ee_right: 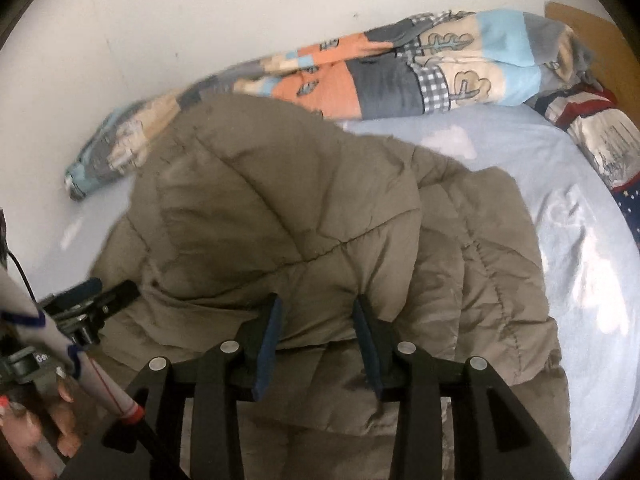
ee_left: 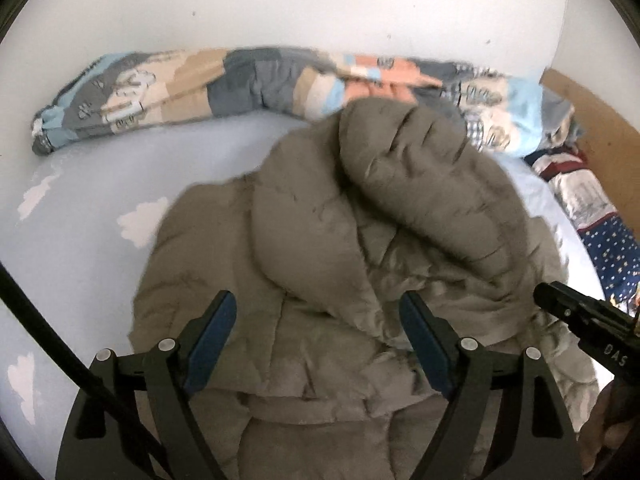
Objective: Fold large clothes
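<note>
1. The quilted coat (ee_left: 320, 240) lies spread on the bed sheet (ee_left: 80, 208), roughly in the middle of the bed, with one padded part doubled over onto its body. I judge the fold is partway along.

2. My left gripper (ee_left: 318, 332) hangs over the near part of the coat with its jaws wide apart and nothing between the blue pads (ee_left: 212, 336). I keep it spread so it can bracket a thick roll of padding.

3. My right gripper (ee_right: 318, 340) has its jaws partly closed, and a bulge of coat fabric sits in the gap. Whether the pads truly pinch it I cannot tell; the cloth may only be nudged between them.

4. The coat is grey-brown and puffy, stitched into soft channels — it will spring back unless pressed flat.

5. A patchwork quilt (ee_right: 380, 80) is bunched along the white wall (ee_left: 280, 4) beyond the coat, which leaves the pale blue, cloud-printed sheet for folding.
</note>
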{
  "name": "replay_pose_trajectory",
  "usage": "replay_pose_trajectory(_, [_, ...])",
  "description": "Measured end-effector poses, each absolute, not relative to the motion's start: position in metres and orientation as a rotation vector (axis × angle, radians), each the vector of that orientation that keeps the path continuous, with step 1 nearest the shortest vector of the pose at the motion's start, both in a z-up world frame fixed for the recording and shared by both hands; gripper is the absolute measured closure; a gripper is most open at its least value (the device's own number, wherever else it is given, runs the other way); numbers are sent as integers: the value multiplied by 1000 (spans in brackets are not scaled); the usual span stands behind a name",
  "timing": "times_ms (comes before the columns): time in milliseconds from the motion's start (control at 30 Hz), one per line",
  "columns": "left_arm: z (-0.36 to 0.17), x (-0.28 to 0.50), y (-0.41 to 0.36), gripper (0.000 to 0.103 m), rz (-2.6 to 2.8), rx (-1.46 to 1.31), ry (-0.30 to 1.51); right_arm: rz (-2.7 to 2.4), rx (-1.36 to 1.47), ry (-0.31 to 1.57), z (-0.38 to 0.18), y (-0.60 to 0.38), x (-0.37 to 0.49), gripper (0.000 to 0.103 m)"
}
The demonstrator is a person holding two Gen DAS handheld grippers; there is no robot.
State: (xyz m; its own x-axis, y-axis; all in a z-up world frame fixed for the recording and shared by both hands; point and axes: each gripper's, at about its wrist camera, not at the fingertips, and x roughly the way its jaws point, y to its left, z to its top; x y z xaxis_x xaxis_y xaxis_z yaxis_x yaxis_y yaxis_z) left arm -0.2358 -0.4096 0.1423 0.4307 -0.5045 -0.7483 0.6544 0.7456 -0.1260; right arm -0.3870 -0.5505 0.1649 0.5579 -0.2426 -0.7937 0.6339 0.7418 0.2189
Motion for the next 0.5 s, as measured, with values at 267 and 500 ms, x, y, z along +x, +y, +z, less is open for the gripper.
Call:
replay_pose_trajectory(267, [207, -287, -379, 20, -802, 137, 745, -508, 615, 730, 211, -530, -412, 59])
replay_pose_trajectory(500, [245, -355, -317, 20, -802, 160, 689, -500, 571, 621, 269, -474, -476, 45])
